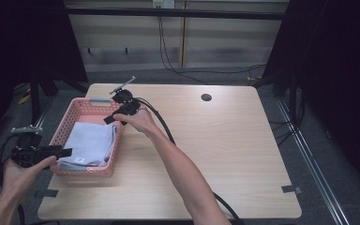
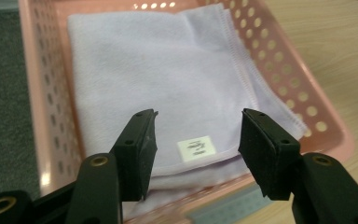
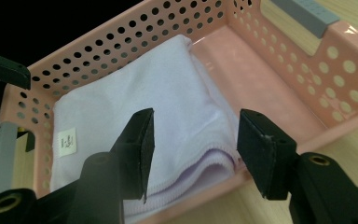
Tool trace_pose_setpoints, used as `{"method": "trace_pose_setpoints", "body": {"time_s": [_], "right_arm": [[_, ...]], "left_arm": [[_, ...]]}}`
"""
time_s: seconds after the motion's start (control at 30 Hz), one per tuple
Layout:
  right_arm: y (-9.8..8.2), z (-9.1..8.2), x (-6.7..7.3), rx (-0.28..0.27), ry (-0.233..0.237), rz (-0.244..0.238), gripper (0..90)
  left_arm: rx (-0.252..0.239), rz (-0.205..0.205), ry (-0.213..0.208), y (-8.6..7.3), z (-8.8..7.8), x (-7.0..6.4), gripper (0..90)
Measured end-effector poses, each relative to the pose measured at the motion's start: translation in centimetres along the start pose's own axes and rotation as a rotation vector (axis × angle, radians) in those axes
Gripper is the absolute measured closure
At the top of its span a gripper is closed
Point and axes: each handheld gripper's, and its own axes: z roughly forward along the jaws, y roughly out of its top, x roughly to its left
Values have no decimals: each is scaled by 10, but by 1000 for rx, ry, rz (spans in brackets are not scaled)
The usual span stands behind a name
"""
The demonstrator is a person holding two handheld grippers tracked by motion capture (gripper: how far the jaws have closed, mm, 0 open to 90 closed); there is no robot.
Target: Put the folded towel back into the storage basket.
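Across the middle of the high view, a pale wooden table (image 1: 225,140) carried a pink perforated basket (image 1: 75,112) at its left side, with a folded lilac cloth (image 1: 91,143) lying flat in the basket's near half and the far half bare. The person's right arm reached in from the bottom edge toward the centre-left, the right gripper (image 1: 114,117) hovering just over the basket's right rim, while the left gripper (image 1: 65,153) hung at the basket's near left corner.

Along the left gripper view, both black jaws stood well apart with nothing between the pads; the cloth (image 2: 158,79) lay below them, its small white label (image 2: 195,148) sitting at the folded near edge. The right gripper view showed the same: jaws parted and empty above the cloth (image 3: 140,102), framing its rounded fold, with the label (image 3: 67,142) at the left of the frame (the cloth appeared already settled in the basket (image 3: 307,79)).

Judged from this, the placing looked done and the hands were clearing off. To finish cleanly, both grippers ought to lift straight up before drawing away, jaws kept wide, so no pad snags a hem or nudges the light basket.
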Motion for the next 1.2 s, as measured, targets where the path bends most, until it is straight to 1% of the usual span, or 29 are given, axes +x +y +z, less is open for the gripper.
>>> {"method": "trace_pose_setpoints", "body": {"time_s": [0.03,0.1,0.13,0.17,0.2,0.23,0.27,0.3,0.33,0.4,0.43,0.47,0.5,0.53,0.57,0.63,0.67,0.7,0.73,0.8,0.83,0.87,0.93,0.97,1.0,1.03,1.1,1.17,1.2], "right_arm": [[-2,-4,0,-2,-3,0,464],[-8,-16,0,-27,9,-9,466],[-11,-22,0,-47,7,-1,465],[-15,-28,-1,-51,2,-6,465],[-17,-34,-1,-52,0,-9,465],[-22,-43,-2,-68,0,-11,462],[-27,-50,-2,-77,-7,-13,463],[-33,-56,-2,-87,-13,-19,462],[-39,-62,-1,-91,-14,-19,460],[-52,-71,-1,-103,-18,-23,458],[-59,-77,-1,-113,-16,-17,457],[-68,-84,-1,-114,-35,-19,450],[-75,-90,-2,-117,-37,-18,452],[-80,-94,-2,-122,-38,-22,452],[-88,-103,-2,-130,-51,-20,451],[-100,-116,-2,-150,-50,-15,453],[-106,-122,-2,-146,-71,-24,453],[-112,-129,-1,-152,-82,-20,453],[-119,-134,-1,-155,-80,-21,452],[-132,-144,0,-156,-98,-20,447],[-138,-147,0,-154,-97,-19,448],[-147,-152,1,-164,-91,-8,448],[-160,-160,3,-186,-98,7,438],[-171,-166,4,-203,-97,12,439],[-178,-169,4,-209,-100,19,431],[-185,-173,5,-202,-125,22,423],[-196,-180,7,-205,-141,24,405],[-205,-187,8,-223,-157,31,395],[-209,-189,9,-215,-166,26,381]], "left_arm": [[-8,-2,-4,0,0,-5,457],[-24,12,-3,-2,1,-14,456],[-31,3,-3,-2,1,-20,454],[-41,6,3,-3,1,-24,439],[-59,9,-10,-4,1,-31,422],[-73,-1,-20,-5,2,-38,426],[-76,1,-16,-7,3,-44,427],[-82,7,-22,-8,5,-51,427],[-82,26,-33,-10,7,-57,426],[-80,38,-32,-13,13,-70,427],[-76,51,-45,-15,18,-78,427],[-74,52,-54,-16,22,-85,434],[-75,59,-56,-17,25,-89,443],[-82,63,-73,-18,30,-97,442],[-82,61,-87,-18,34,-102,443],[-82,83,-90,-17,43,-115,449],[-91,87,-100,-17,46,-121,449],[-103,86,-109,-18,49,-127,448],[-116,86,-116,-20,52,-133,448],[-120,102,-126,-23,58,-142,447],[-132,103,-144,-25,62,-148,439],[-140,107,-154,-28,64,-152,430],[-143,115,-162,-33,67,-161,415],[-141,120,-178,-36,69,-164,402],[-140,137,-161,-40,71,-167,399],[-150,143,-142,-43,73,-170,396],[-150,137,-164,-48,77,-171,378],[-155,141,-141,-49,80,-171,363],[-158,134,-144,-50,81,-171,361]]}}
